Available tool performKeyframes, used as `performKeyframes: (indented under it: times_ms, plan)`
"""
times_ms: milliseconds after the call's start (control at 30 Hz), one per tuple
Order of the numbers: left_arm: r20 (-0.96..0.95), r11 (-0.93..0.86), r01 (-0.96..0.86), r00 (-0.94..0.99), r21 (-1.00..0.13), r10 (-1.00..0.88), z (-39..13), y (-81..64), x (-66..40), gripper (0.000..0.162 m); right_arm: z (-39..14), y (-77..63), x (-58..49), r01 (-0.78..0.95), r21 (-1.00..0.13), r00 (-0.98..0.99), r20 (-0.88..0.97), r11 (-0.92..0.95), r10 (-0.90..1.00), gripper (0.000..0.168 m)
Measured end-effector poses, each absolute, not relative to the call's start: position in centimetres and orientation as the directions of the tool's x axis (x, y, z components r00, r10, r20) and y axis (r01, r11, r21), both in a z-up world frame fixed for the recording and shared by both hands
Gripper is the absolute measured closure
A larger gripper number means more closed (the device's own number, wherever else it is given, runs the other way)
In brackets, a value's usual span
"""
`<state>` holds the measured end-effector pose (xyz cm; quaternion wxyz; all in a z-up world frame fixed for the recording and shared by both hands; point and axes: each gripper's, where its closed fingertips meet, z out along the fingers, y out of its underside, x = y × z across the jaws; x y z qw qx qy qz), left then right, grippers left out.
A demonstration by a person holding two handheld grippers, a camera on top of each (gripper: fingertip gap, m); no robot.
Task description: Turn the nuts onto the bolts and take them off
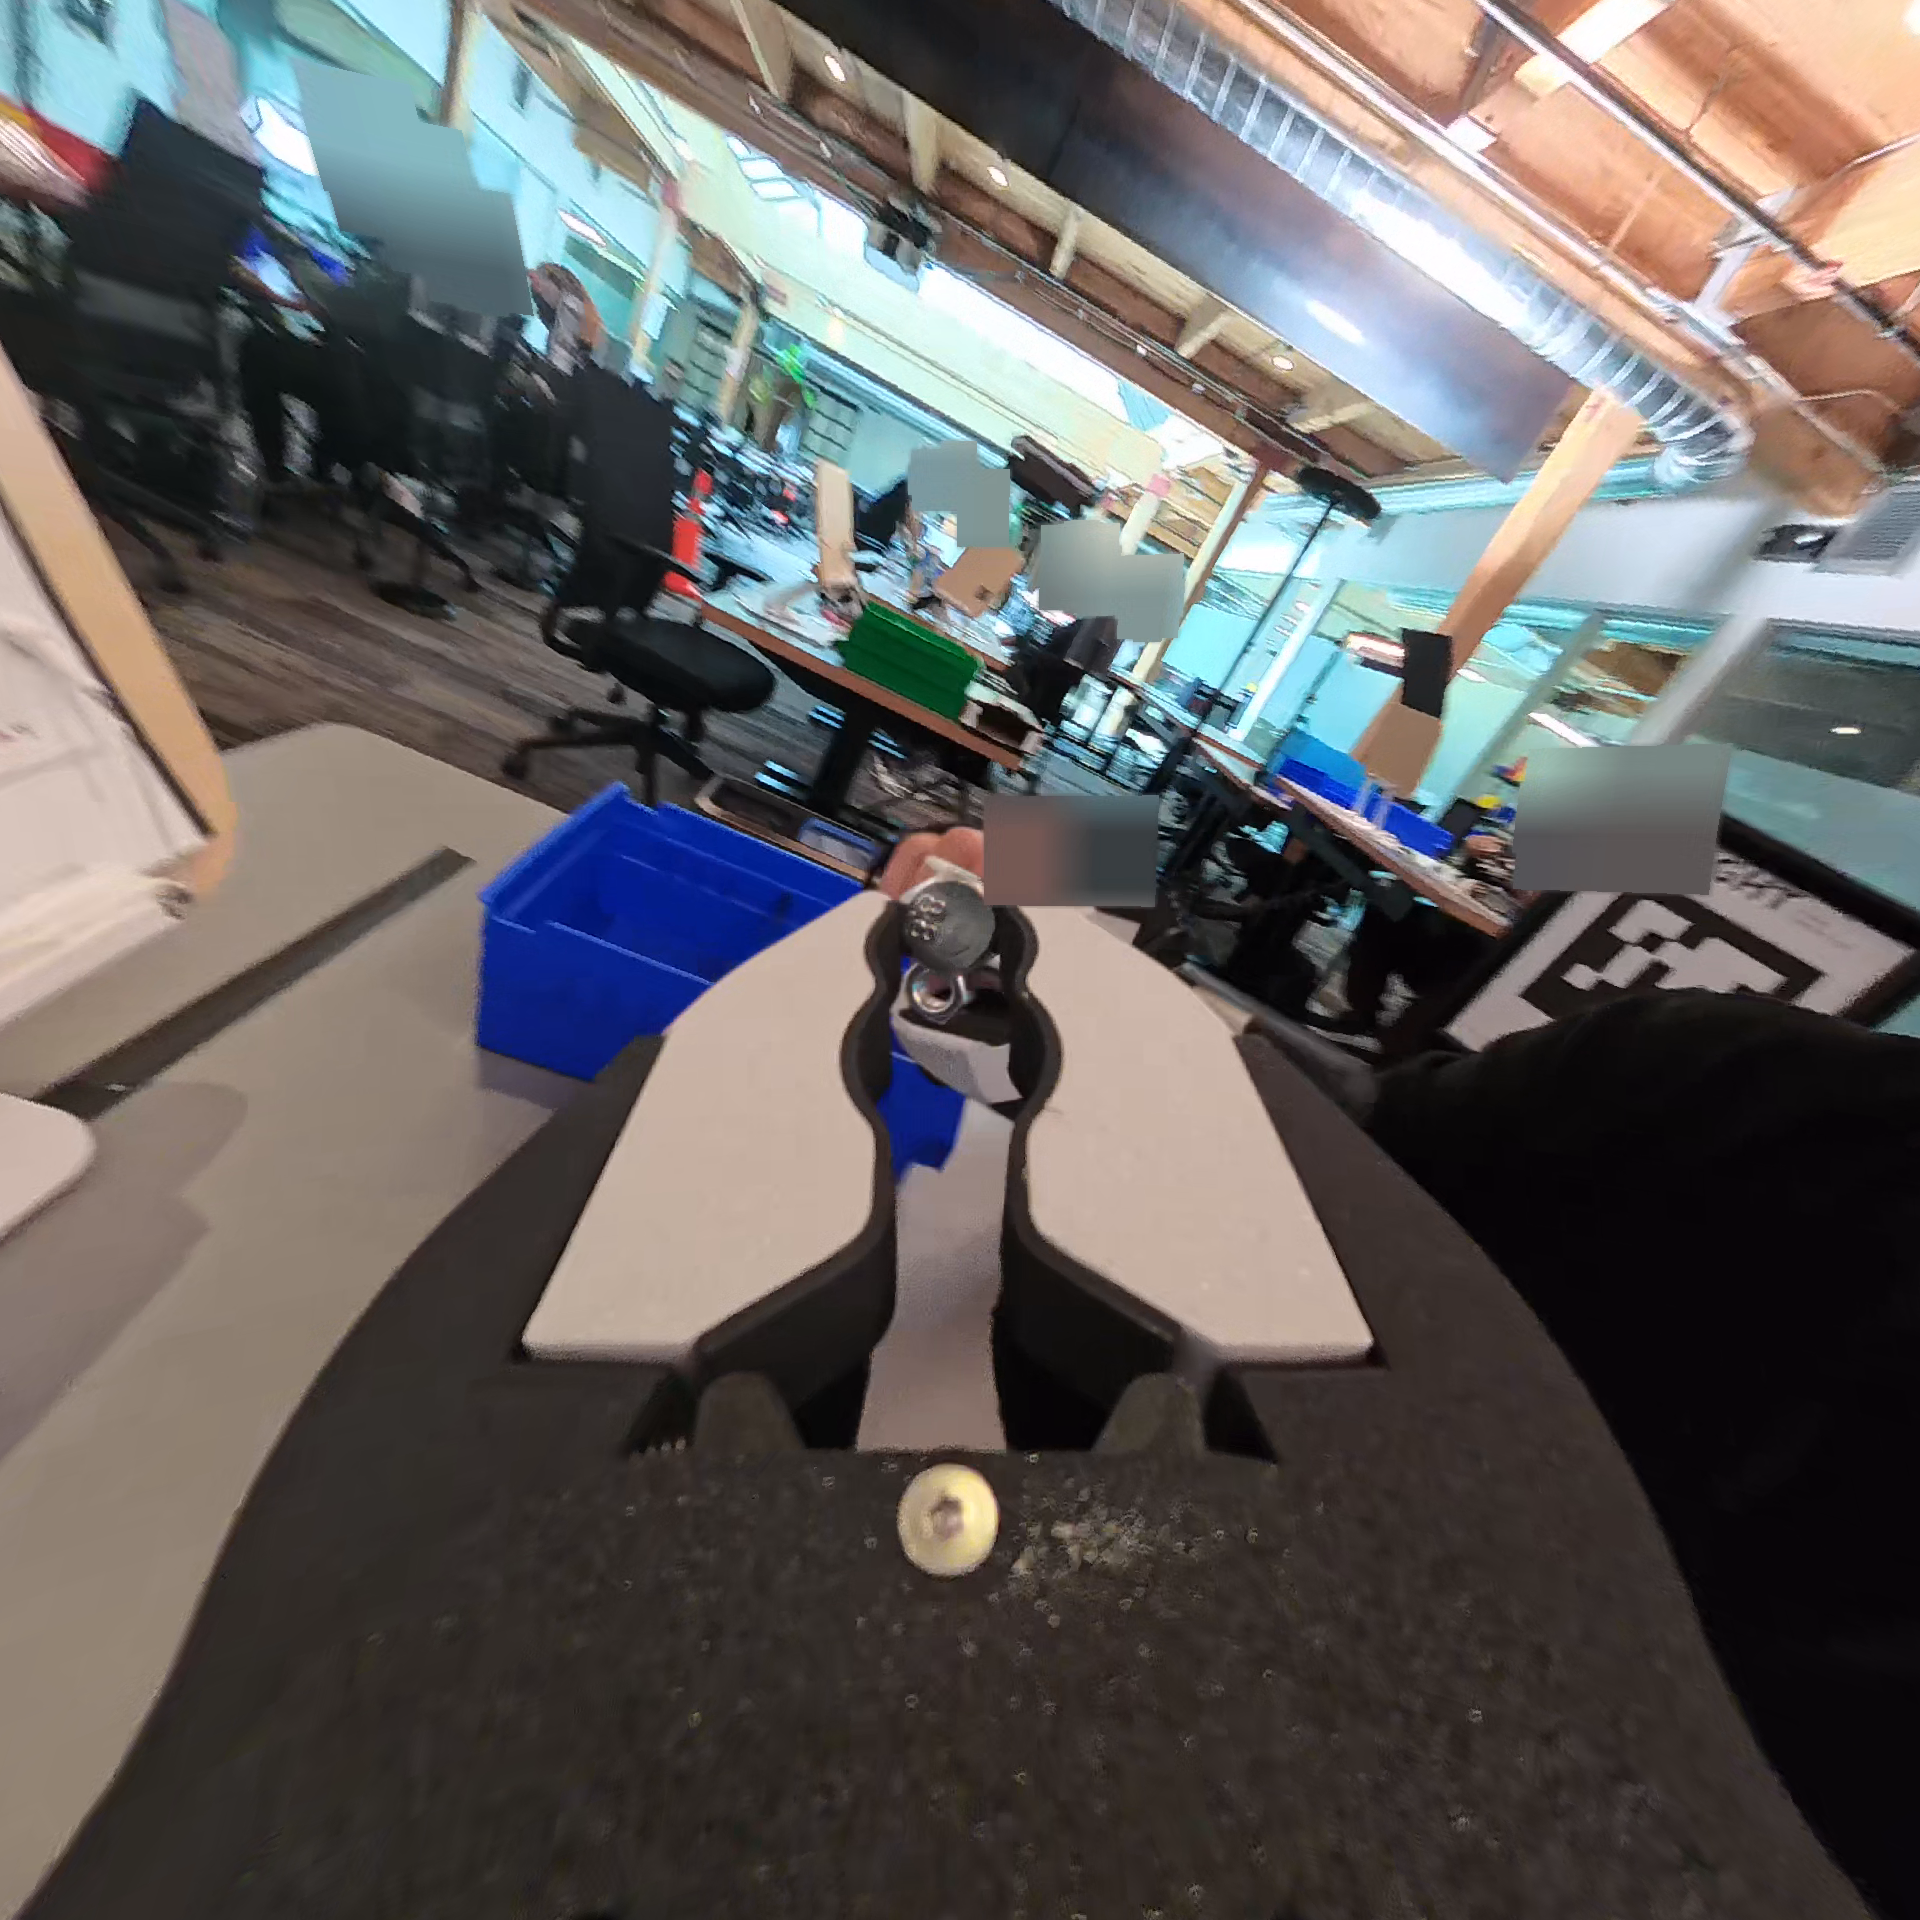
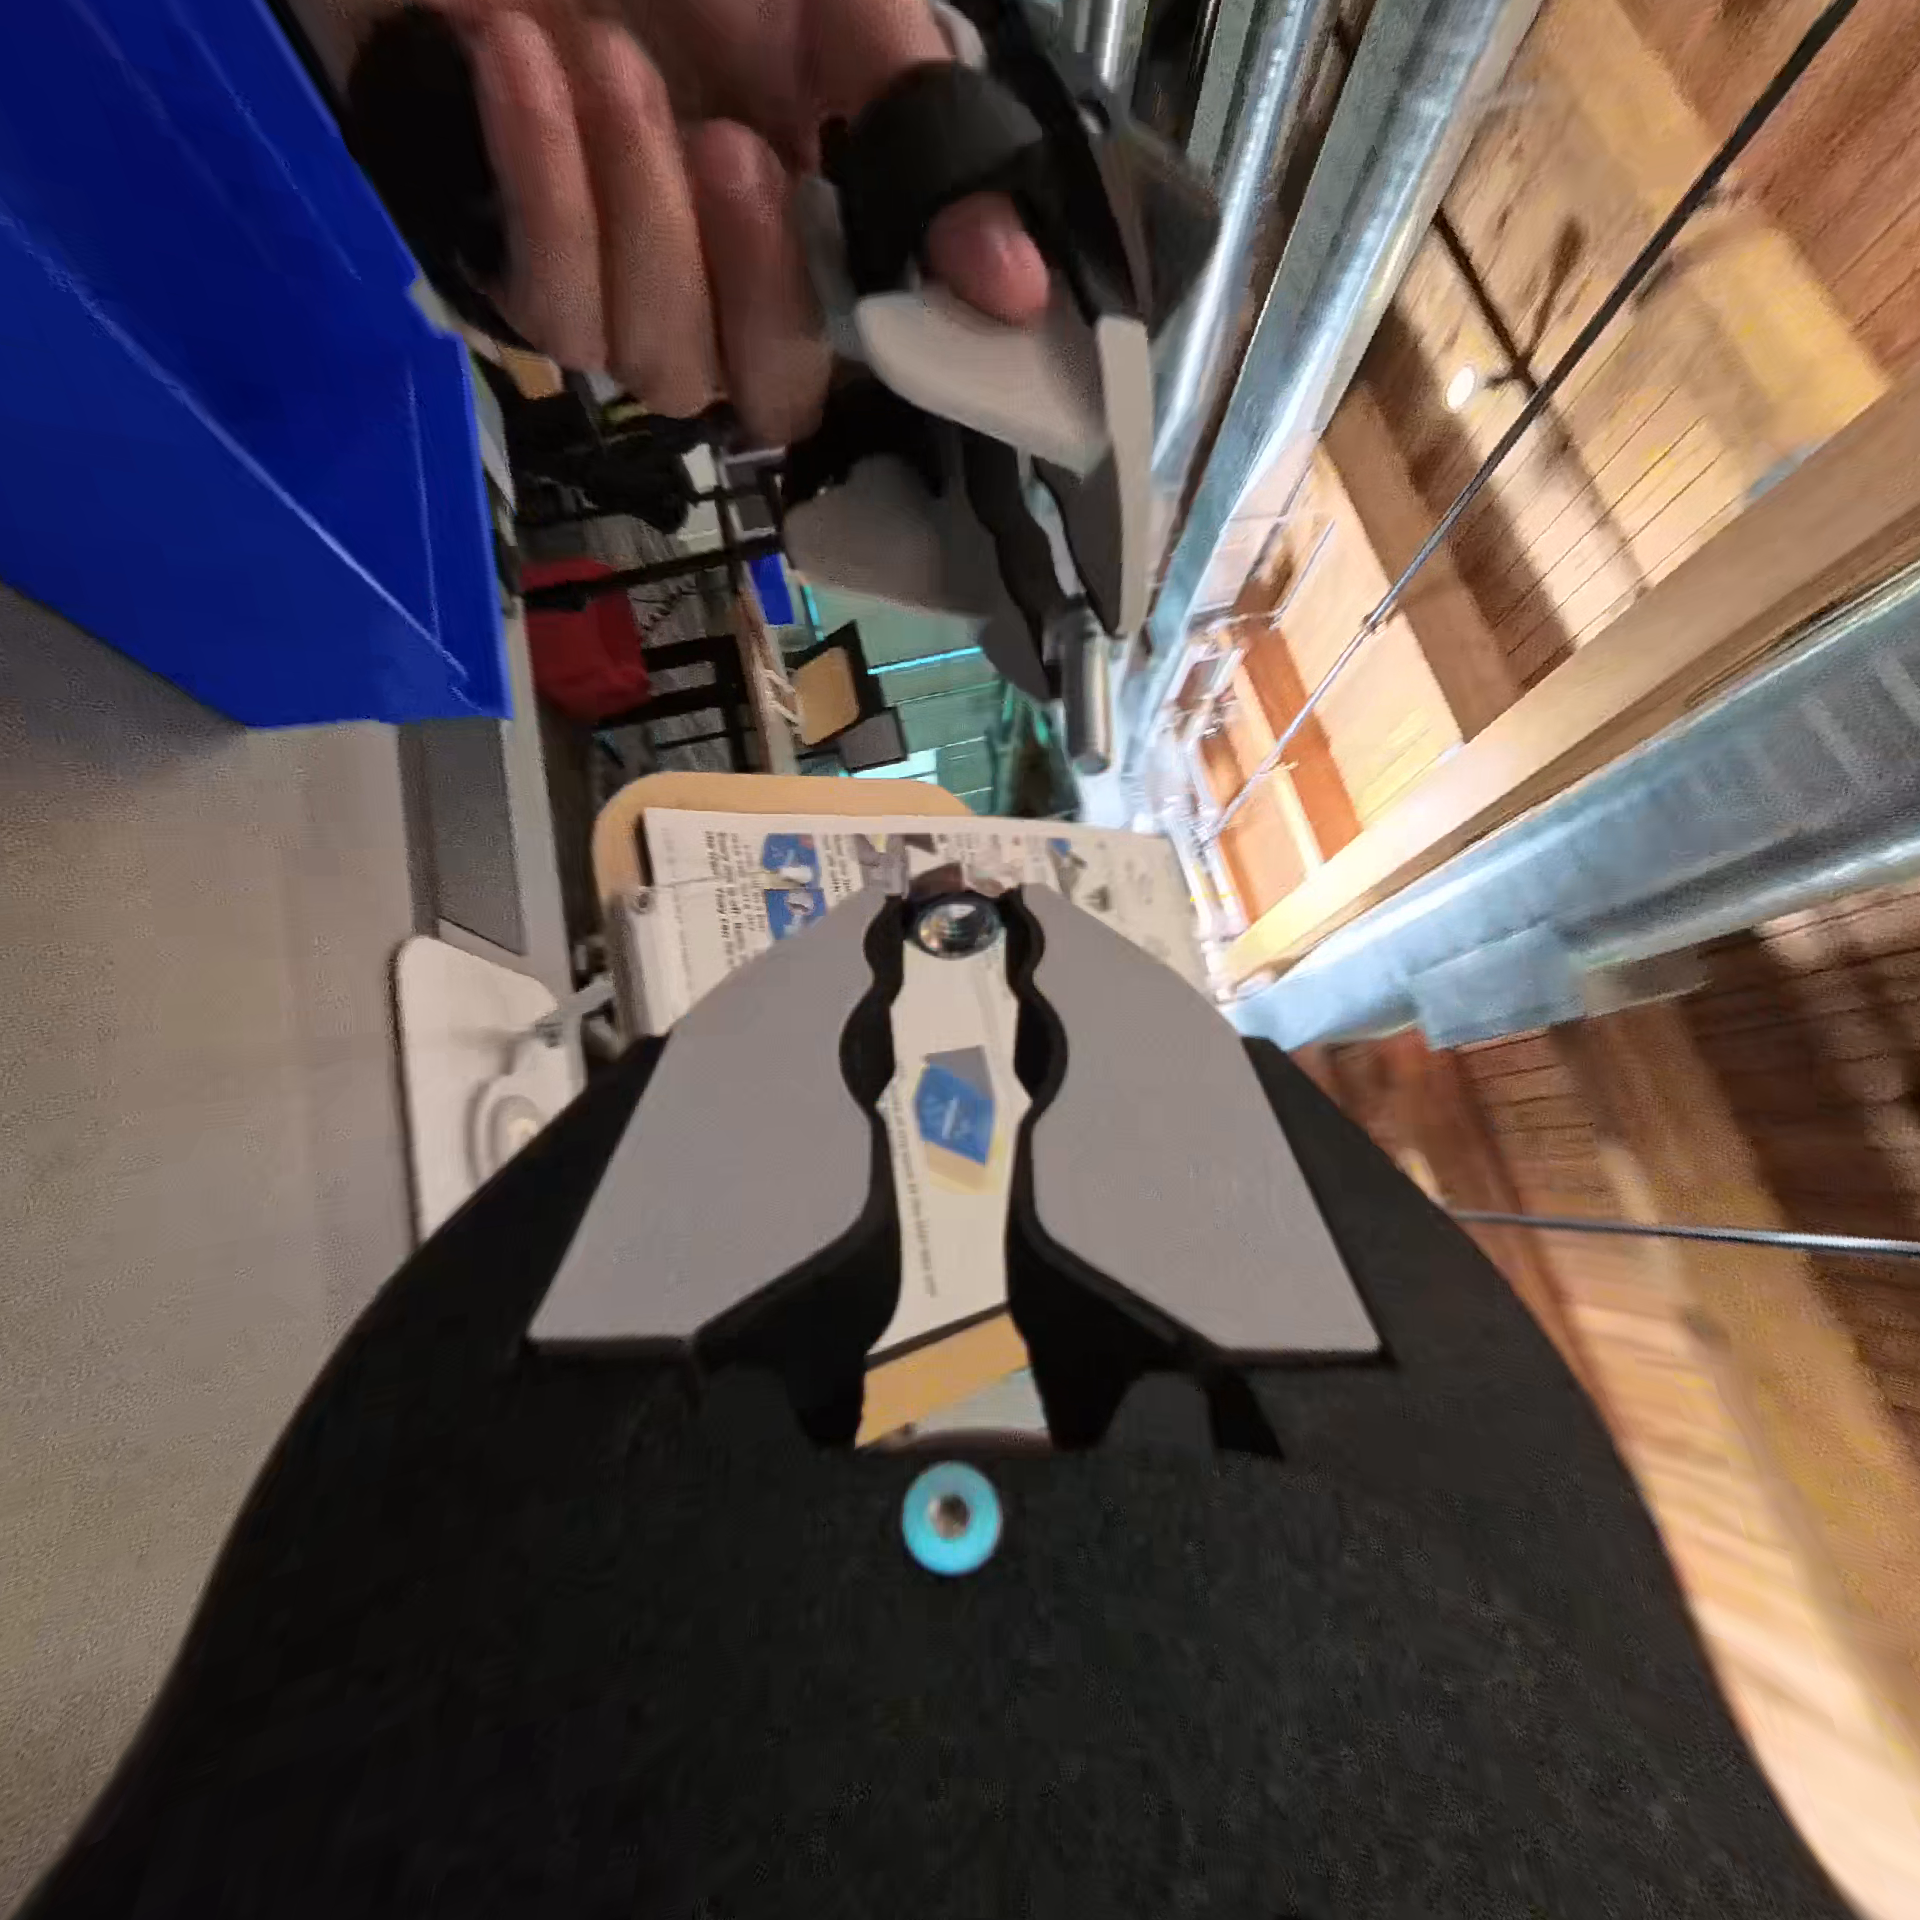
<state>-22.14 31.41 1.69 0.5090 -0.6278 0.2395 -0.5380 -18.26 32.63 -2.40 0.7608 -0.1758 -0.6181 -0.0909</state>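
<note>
The bolt's (image 1: pixel 943 918) shank is hiding behind its head. Above the blue bin (image 1: pixel 634 925), the left gripper (image 1: pixel 948 935) is clenching that bolt; the right gripper (image 2: pixel 951 928) is pinching a nut (image 2: pixel 950 925).

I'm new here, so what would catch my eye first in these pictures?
The left gripper pinches a dark grey metal bolt by its round head at its fingertips, above the bright blue plastic bin on the grey table. The right gripper clamps a shiny silver hex nut.
</note>
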Motion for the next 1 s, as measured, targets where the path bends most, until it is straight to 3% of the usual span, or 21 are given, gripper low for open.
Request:
performKeyframes:
  times_ms: [33,100,200,267,333,400,467,667,833,900,1000]
  plan:
    - [0.401,-0.328,0.25,0.353,-0.911,-0.845,2.0,31.6,-22.5,0.146,-2.1,32.7,-18.0,0.331,-0.258,0.226,0.956,0.908,0.189,0.15]
    - [0.339,-0.257,0.229,0.496,-0.939,-0.799,2.2,32.5,-23.3,0.146,-1.0,32.6,-17.8,0.256,-0.463,0.243,0.881,0.849,0.407,0.15]
    - [0.224,-0.177,0.151,0.81,-0.973,-0.542,1.3,35.1,-26.5,0.146,0.0,34.0,-17.2,0.227,-0.753,0.247,0.658,0.618,0.711,0.15]
    - [0.087,-0.205,0.012,0.929,-0.979,-0.359,-0.2,35.9,-28.3,0.145,-0.1,34.8,-16.7,0.243,-0.884,0.222,0.451,0.399,0.864,0.15]
    - [-0.013,-0.243,-0.085,0.959,-0.966,-0.283,-1.0,36.1,-28.7,0.145,-1.3,35.5,-16.1,0.293,-0.945,0.209,0.212,0.146,0.955,0.15]
    - [-0.014,-0.286,-0.105,0.953,-0.952,-0.303,-1.6,35.9,-27.7,0.145,-2.9,35.5,-15.4,0.351,-0.934,0.18,0.001,-0.063,0.984,0.15]
    - [0.013,-0.318,-0.103,0.94,-0.943,-0.341,-2.0,35.6,-26.8,0.145,-4.8,35.7,-14.8,0.434,-0.886,0.185,-0.087,-0.161,0.979,0.15]
    - [-0.011,-0.343,-0.154,0.923,-0.927,-0.386,-2.6,35.4,-25.9,0.145,-5.5,36.1,-13.2,0.51,-0.845,0.201,-0.064,-0.161,0.977,0.15]
    - [-0.052,-0.338,-0.203,0.912,-0.919,-0.406,-2.4,34.9,-25.6,0.145,-5.2,38.5,-6.9,0.642,-0.754,0.323,0.104,-0.137,0.941,0.15]
    - [-0.055,-0.327,-0.204,0.909,-0.923,-0.412,-2.0,34.7,-25.4,0.145,-6.8,40.5,-2.3,0.709,-0.665,0.429,0.143,-0.234,0.892,0.149]
    - [-0.045,-0.324,-0.197,0.906,-0.926,-0.422,-1.9,34.6,-25.3,0.145,-12.3,41.5,4.8,0.825,-0.398,0.49,0.145,-0.403,0.86,0.149]
